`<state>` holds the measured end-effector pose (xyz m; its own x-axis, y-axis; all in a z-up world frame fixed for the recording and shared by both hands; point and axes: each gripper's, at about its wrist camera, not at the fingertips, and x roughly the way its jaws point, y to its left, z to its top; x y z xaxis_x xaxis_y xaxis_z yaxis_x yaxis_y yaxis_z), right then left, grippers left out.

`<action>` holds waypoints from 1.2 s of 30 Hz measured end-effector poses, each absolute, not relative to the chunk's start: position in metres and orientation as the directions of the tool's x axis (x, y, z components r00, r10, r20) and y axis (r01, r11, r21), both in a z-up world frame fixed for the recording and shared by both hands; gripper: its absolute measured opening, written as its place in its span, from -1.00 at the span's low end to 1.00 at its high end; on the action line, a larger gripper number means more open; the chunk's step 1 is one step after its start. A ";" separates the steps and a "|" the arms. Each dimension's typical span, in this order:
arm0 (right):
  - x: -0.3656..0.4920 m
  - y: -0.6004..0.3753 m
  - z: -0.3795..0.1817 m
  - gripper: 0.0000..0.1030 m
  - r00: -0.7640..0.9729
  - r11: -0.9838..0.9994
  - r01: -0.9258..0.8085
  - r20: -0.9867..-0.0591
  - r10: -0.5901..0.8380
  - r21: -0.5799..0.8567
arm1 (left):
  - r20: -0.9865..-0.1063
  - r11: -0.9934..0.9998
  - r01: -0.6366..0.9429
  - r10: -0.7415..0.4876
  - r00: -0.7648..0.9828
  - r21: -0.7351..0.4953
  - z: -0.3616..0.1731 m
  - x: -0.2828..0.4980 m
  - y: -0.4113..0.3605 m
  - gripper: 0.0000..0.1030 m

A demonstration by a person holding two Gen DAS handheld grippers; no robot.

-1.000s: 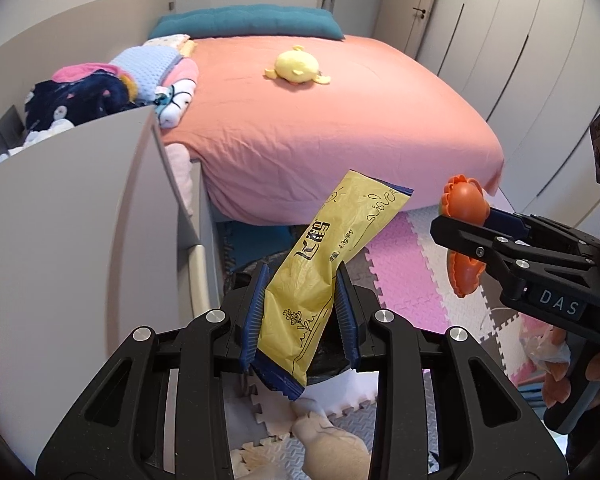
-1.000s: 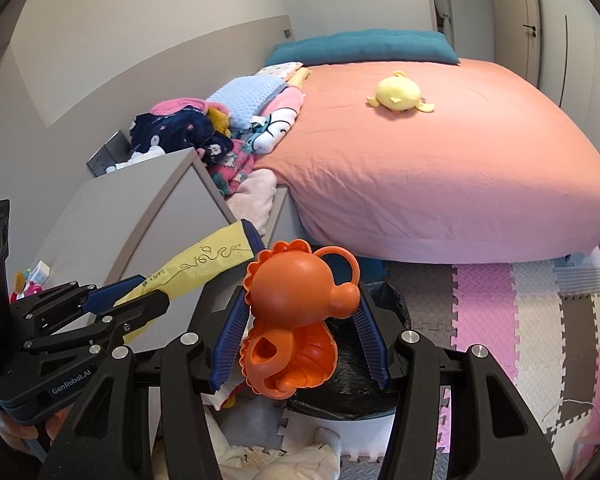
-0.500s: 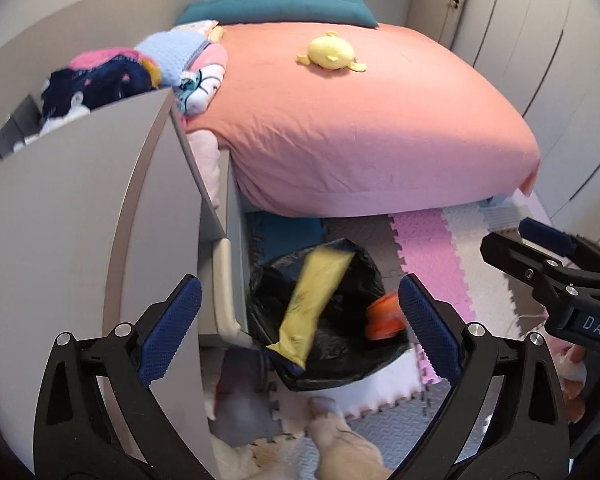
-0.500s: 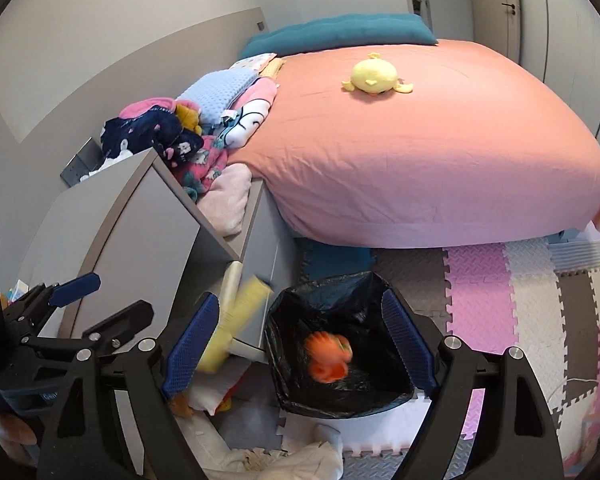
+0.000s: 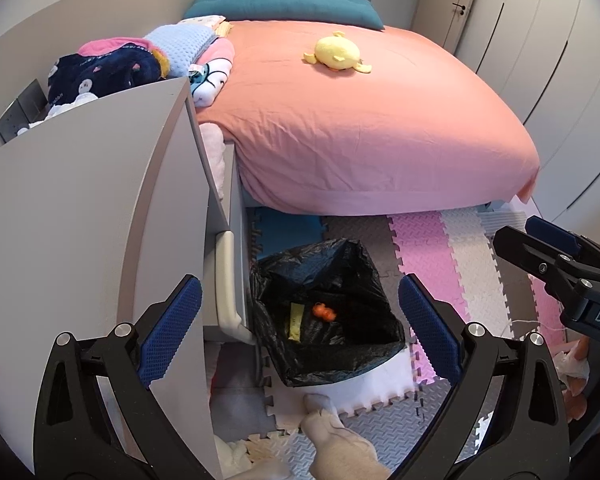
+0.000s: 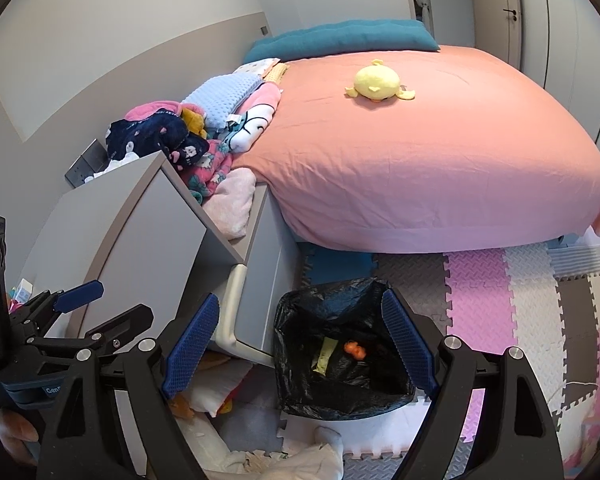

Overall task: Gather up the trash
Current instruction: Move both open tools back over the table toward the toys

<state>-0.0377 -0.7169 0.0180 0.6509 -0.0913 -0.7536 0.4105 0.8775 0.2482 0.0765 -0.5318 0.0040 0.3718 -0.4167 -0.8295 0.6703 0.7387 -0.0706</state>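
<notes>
The yellow wrapper [image 5: 295, 317] and the orange toy [image 5: 325, 312] lie inside the black bin bag [image 5: 364, 264], beside the bed. My left tongs [image 5: 300, 336] and right tongs [image 6: 300, 344] hang above the bag, both spread wide and empty. This drop looks finished; next I need more trash, perhaps the blurry clutter near the bag.

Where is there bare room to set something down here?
Free: the grey cabinet top beside the bed, and the pink sheet around the yellow plush. Crowded: the clothes pile by the wall, and the floor beside the trash bag.
</notes>
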 end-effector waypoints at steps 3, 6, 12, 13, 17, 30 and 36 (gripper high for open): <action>-0.037 -0.712 0.022 0.63 0.655 0.883 0.403 -0.750 -0.093 0.242 | -0.826 0.740 0.669 -0.418 0.379 -0.067 0.007 0.075 -0.527 0.85; -0.035 -0.704 0.028 0.63 0.663 0.888 0.391 -0.743 -0.089 0.242 | -0.823 0.739 0.670 -0.419 0.384 -0.063 0.011 0.075 -0.523 0.85; -0.032 -0.687 0.040 0.63 0.682 0.902 0.358 -0.727 -0.077 0.240 | -0.813 0.755 0.653 -0.414 0.410 -0.055 0.018 0.075 -0.503 0.86; -0.031 -0.683 0.042 0.63 0.685 0.905 0.351 -0.725 -0.074 0.240 | -0.811 0.759 0.649 -0.413 0.415 -0.055 0.019 0.075 -0.498 0.87; -0.026 -0.668 0.049 0.63 0.693 0.914 0.329 -0.718 -0.064 0.236 | -0.800 0.777 0.626 -0.411 0.438 -0.057 0.026 0.076 -0.478 0.88; 0.001 -0.605 0.070 0.73 0.716 0.949 0.223 -0.698 -0.005 0.221 | -0.771 0.826 0.562 -0.373 0.516 -0.023 0.048 0.080 -0.406 0.88; 0.016 -0.567 0.081 0.73 0.724 0.966 0.152 -0.689 0.035 0.209 | -0.755 0.848 0.530 -0.342 0.559 0.008 0.059 0.081 -0.367 0.88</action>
<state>0.0158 -0.5665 0.0805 0.7238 0.0347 -0.6891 0.1524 0.9660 0.2086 0.0807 -0.3670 0.0590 0.5593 -0.3418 -0.7552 0.5295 0.8482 0.0082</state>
